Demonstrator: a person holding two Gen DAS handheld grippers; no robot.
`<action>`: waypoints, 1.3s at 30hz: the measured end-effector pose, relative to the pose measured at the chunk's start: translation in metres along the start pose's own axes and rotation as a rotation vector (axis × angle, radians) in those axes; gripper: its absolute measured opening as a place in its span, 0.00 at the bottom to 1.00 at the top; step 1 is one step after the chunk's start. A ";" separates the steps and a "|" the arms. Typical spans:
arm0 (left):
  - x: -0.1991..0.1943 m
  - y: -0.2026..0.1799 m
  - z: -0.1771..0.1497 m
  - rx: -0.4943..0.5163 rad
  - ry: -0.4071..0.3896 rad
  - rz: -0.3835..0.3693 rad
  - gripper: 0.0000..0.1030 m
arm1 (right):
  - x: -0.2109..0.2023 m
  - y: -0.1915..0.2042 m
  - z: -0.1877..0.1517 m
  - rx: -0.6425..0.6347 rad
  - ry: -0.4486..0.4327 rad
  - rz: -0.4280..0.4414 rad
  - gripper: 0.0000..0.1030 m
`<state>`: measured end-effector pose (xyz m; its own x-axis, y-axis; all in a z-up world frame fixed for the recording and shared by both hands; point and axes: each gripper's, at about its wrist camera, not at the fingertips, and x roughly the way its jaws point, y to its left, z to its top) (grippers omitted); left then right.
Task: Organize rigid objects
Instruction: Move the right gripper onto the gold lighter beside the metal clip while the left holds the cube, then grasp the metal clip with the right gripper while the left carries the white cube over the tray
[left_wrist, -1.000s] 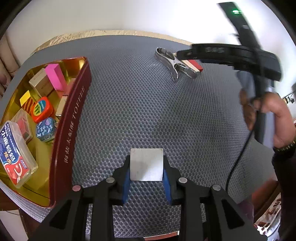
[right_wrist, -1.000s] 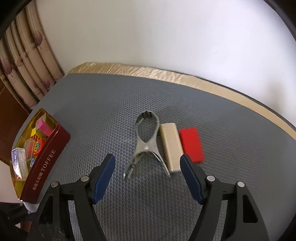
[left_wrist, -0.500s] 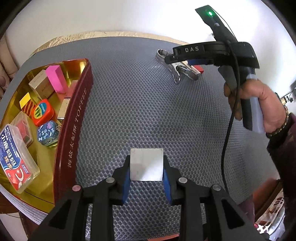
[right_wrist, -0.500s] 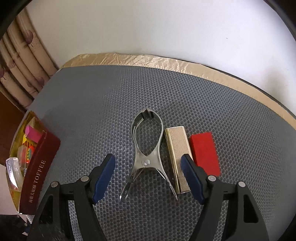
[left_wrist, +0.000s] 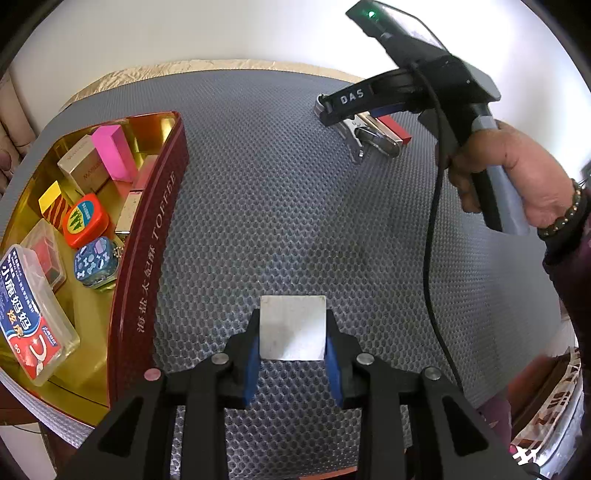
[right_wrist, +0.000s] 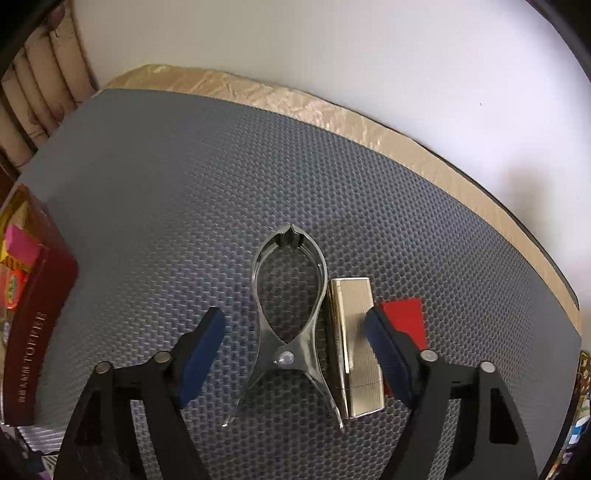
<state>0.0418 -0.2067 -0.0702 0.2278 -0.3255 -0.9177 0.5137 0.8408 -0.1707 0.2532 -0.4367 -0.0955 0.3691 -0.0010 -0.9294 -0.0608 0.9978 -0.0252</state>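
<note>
Metal clamp (right_wrist: 286, 332) flat on desk (right_wrist: 155, 192), between parted pads of right hand-held gripper (right_wrist: 295, 354), jaws just narrowing, nothing gripped; gold block (right_wrist: 356, 347) inside too. Next: lower, centre, squeeze clamp alone. Left hand-held gripper (left_wrist: 291, 360) pinching white block (left_wrist: 293, 326), beside tin (left_wrist: 155, 236).

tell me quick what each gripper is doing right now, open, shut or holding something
Left gripper: shut on the white block.
Right gripper: open, holding nothing, jaws just been closing a little around the metal clip and gold bar.
</note>
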 end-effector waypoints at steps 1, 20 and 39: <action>0.000 0.000 0.000 -0.001 0.000 0.001 0.29 | -0.001 0.000 0.000 0.004 0.003 0.011 0.65; -0.003 0.009 -0.003 -0.022 -0.003 -0.004 0.29 | -0.007 -0.018 0.014 0.158 0.103 0.206 0.67; -0.003 0.008 -0.004 -0.026 -0.003 0.002 0.29 | 0.017 -0.005 0.018 0.244 0.173 0.286 0.67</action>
<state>0.0417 -0.1974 -0.0700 0.2314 -0.3248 -0.9170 0.4913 0.8526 -0.1780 0.2762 -0.4409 -0.1050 0.2063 0.2881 -0.9351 0.0909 0.9459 0.3115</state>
